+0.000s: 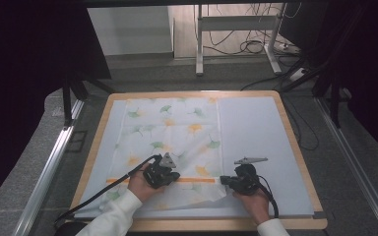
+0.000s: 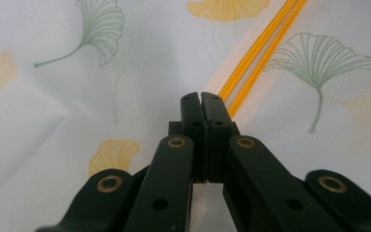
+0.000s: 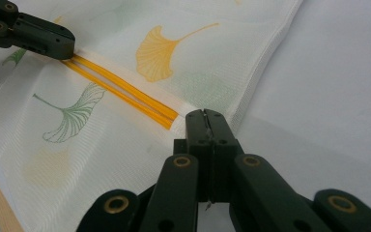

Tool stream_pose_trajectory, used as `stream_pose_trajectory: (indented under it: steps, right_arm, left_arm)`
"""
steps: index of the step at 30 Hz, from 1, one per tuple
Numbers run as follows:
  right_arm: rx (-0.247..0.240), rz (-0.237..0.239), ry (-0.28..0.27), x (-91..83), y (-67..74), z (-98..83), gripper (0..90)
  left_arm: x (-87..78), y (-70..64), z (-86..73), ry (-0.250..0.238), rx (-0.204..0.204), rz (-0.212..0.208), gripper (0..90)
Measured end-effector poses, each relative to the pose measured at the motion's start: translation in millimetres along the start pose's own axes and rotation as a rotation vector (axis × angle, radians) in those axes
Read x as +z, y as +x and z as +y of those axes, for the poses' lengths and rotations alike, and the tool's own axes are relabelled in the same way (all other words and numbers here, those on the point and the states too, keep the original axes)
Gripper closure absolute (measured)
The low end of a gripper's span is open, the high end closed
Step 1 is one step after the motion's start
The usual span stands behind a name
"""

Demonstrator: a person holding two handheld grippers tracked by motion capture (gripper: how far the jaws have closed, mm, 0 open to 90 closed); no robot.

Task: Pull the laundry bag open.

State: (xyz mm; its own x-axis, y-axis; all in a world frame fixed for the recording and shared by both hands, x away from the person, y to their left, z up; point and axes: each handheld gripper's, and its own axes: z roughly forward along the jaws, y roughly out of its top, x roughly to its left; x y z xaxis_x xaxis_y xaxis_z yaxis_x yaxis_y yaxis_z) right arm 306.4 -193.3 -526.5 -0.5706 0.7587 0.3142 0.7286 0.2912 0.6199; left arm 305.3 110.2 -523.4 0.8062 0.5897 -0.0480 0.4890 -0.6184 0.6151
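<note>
Even, bright overhead light on the white leaf-printed mesh cloth (image 1: 170, 132); surroundings dark at 9 and 3 o'clock; near black jaws soft-focused.

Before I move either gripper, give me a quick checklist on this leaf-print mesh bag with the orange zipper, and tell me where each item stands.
1. Left gripper shut, at the orange zipper: ok.
2. Right gripper shut, at the zipper's end near the edge of the white mesh bag with green and yellow leaf print: ok.
3. Mesh actually pinched between each pair of jaws: cannot tell.
4. Zipper closed along the stretch between the grippers: ok.
5. Bag flat: not ok, near edge puckered by the right gripper.
6. Bag fully on the pale blue mat: ok.
</note>
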Motion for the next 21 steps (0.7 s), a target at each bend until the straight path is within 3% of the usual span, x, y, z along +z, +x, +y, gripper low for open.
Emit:
stream_pose_trajectory:
  steps: [17,21]
  right_arm:
    - [-0.005,0.000,0.000,0.0,-0.1,0.0,89.4]
    - [-0.005,-0.001,0.000,0.0,-0.1,0.0,89.4]
  left_arm:
    - [-9.7,6.0,-10.8,0.018,-0.011,0.040,90.0]
    - [-13.1,11.1,-15.5,0.022,-0.029,0.042,90.0]
